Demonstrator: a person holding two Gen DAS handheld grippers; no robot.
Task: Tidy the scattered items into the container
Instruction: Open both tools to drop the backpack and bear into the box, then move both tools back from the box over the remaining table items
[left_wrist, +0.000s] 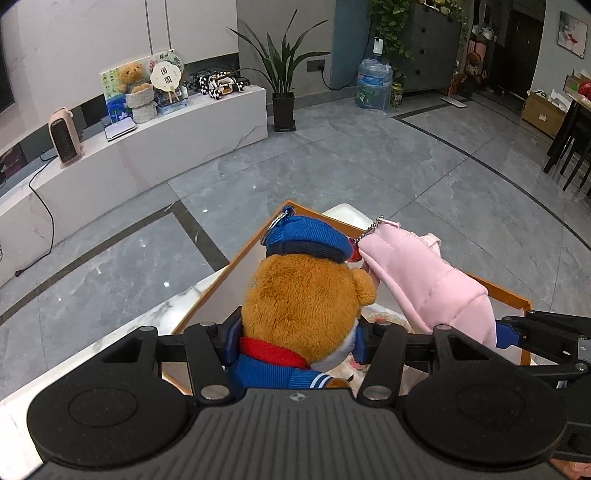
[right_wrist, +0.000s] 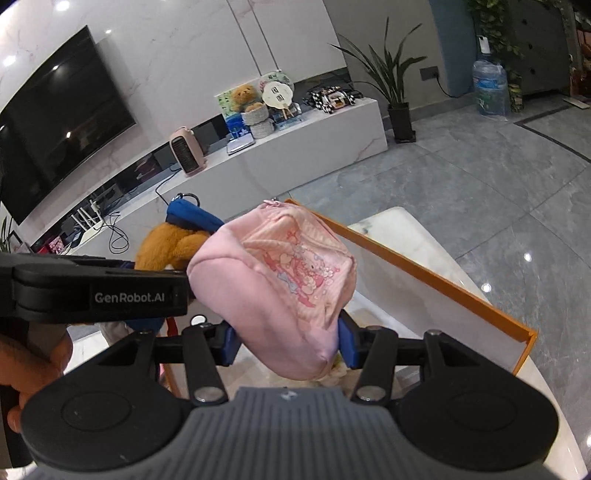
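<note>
Bear (left_wrist: 310, 295) clamped in left gripper (left_wrist: 295, 343), pouch (right_wrist: 280, 280) in right gripper (right_wrist: 288, 343), above orange-rimmed box (right_wrist: 436, 280)

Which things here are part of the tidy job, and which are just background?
Job:
- plush bear, in left gripper
- pink pouch, in right gripper
- orange-rimmed box below both

Background:
- TV
- pink heater
- shelf teddy
- potted plant
- water jug

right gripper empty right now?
No: in the right wrist view the right gripper has its blue fingers pressed against both sides of the pink pouch, holding it above the orange-rimmed box.
</note>
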